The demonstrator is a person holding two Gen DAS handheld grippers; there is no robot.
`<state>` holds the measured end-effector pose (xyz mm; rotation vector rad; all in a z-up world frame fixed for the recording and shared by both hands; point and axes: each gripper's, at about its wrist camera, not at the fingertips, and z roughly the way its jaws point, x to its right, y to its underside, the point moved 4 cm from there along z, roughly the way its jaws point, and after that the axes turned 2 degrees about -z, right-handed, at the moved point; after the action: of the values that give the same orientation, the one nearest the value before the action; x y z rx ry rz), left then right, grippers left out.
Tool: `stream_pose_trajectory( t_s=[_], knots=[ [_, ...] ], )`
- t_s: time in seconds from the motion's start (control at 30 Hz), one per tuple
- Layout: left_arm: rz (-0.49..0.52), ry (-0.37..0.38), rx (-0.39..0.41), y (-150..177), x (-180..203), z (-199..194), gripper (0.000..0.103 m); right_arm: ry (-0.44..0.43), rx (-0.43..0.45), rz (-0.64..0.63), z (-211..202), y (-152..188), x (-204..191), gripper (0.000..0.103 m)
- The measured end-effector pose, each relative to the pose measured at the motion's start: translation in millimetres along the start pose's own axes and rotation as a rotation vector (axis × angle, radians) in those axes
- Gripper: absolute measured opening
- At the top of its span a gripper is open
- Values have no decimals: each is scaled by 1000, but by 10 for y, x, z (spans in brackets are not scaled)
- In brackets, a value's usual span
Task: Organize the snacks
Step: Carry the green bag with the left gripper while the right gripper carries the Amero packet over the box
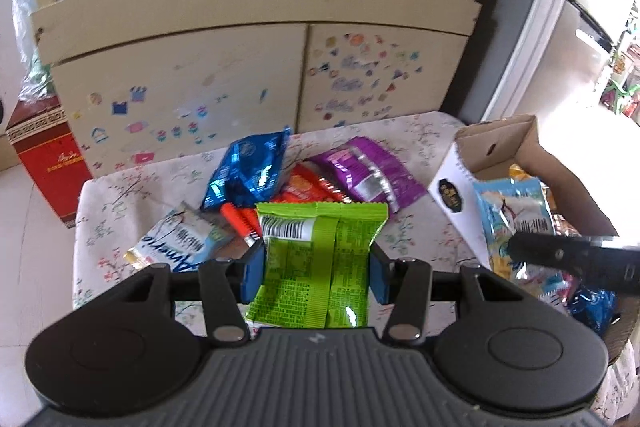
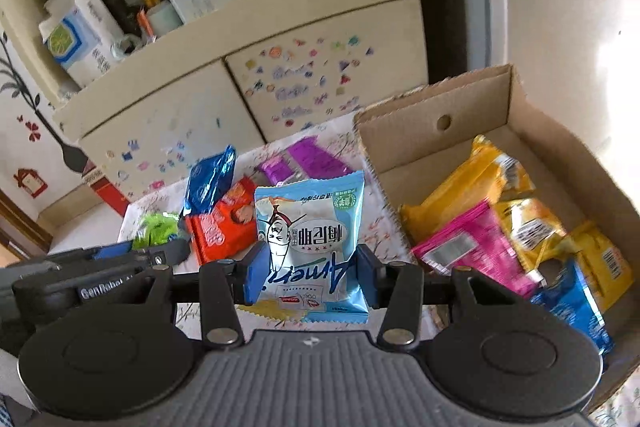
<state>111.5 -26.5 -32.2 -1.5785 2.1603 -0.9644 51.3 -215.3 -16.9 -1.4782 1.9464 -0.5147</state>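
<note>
My left gripper (image 1: 318,267) is shut on a green snack packet (image 1: 320,247), its blue pads pressing both side edges, and holds it above the floral tablecloth (image 1: 120,195). My right gripper (image 2: 310,275) is shut on a light-blue packet with a cartoon figure (image 2: 308,239), left of the cardboard box (image 2: 440,95). Loose on the cloth lie a blue packet (image 1: 248,171), an orange one (image 1: 304,191), a purple one (image 1: 368,171) and another light-blue packet (image 1: 180,247). In the right wrist view the left gripper's green packet (image 2: 156,227) shows at the left.
The box holds yellow packets (image 2: 472,187), a pink one (image 2: 468,243) and a blue one (image 2: 572,307). Behind the table stands a cream cabinet with stickers (image 1: 240,75), its shelf crowded with boxes and bottles. A red carton (image 1: 48,155) sits on the floor at left.
</note>
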Motion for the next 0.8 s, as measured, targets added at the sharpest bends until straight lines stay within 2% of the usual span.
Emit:
stream_pose_trajectory(
  t_s=[0.4, 0.8],
  knots=[
    [21, 121, 40, -28, 444, -26, 50, 32, 104, 68, -300, -220, 377, 53],
    [71, 259, 66, -88, 1081, 20, 50, 87, 169, 158, -574, -316, 839, 53]
  ],
)
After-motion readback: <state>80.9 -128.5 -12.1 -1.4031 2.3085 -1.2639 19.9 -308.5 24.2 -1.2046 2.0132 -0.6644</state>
